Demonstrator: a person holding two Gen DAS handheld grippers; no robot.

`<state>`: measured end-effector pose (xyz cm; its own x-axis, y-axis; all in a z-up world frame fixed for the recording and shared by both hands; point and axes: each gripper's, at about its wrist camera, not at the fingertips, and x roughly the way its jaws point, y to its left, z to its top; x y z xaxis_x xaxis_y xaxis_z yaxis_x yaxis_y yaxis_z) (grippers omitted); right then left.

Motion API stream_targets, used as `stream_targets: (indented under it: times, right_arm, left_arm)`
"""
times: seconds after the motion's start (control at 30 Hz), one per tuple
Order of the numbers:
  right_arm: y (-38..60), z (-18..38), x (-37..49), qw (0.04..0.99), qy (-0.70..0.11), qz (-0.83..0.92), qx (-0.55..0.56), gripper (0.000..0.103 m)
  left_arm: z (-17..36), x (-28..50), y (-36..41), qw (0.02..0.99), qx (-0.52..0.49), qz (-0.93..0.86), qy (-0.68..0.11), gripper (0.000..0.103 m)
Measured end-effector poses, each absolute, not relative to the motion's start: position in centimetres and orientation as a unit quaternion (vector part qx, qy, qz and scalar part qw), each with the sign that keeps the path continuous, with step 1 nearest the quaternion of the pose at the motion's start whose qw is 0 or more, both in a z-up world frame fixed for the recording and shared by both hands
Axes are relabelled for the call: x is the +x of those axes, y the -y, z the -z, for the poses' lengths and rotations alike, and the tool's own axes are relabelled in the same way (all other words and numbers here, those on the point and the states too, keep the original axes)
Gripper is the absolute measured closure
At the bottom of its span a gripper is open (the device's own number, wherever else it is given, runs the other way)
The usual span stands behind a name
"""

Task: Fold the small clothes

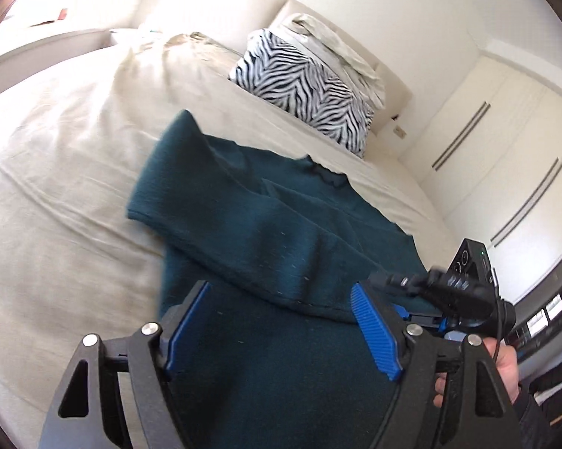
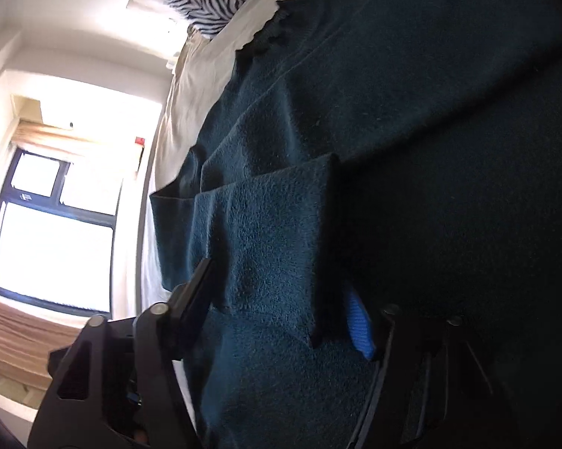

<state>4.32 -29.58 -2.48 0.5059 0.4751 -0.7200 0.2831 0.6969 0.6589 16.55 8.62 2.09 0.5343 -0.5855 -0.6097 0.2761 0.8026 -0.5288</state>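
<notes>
On bed (image 1: 75, 172) | sweater (image 1: 266, 232); zebra pillow (image 1: 303, 86) behind | left tool (image 1: 281, 329) spread | right tool (image 2: 281, 310) pinching sleeve (image 2: 266, 247)

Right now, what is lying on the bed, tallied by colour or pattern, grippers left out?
Dark teal: 1, the sweater
Zebra-striped: 1, the pillow
Cream: 1, the crumpled bedding on top of that pillow
Total: 3, all on the cream bedspread
</notes>
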Motion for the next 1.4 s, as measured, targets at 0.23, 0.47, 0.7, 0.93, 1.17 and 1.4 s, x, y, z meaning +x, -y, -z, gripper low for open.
stream_targets:
  times: [0.23,0.47,0.7,0.93,1.17,1.4]
  right_arm:
    - [27.4,-4.5,5.4,0.863,-0.465,-0.025,0.197,0.096]
    - [31.6,-8.1,8.2,0.882,-0.446,0.018,0.149,0.096]
    - [38.3,-5.1,8.9,0.857,-0.476,0.046,0.192,0.096]
    - [40.1,-0.8,9.4,0.834,-0.501,0.038,0.228,0.095]
    - [43.4,0.9,7.8,0.822,-0.478,0.029,0.307,0.069]
    - [44.5,-1.7,5.2,0.84,-0.396,0.009,0.37,0.034]
  left_arm:
    - [-3.3,18.5,-11.7,0.859,-0.23,0.23,-0.396,0.038]
    - [-4.1,21.6,-13.5,0.862,-0.251,0.21,-0.388,0.045]
    - [-3.8,24.0,-13.5,0.858,-0.254,0.207,-0.397,0.052]
    - [-1.4,28.6,-10.3,0.822,-0.272,0.244,-0.437,0.055]
    - [3.3,35.1,-8.5,0.789,-0.271,0.23,-0.501,0.057]
    - [4.2,38.6,-6.6,0.798,-0.231,0.233,-0.505,0.061]
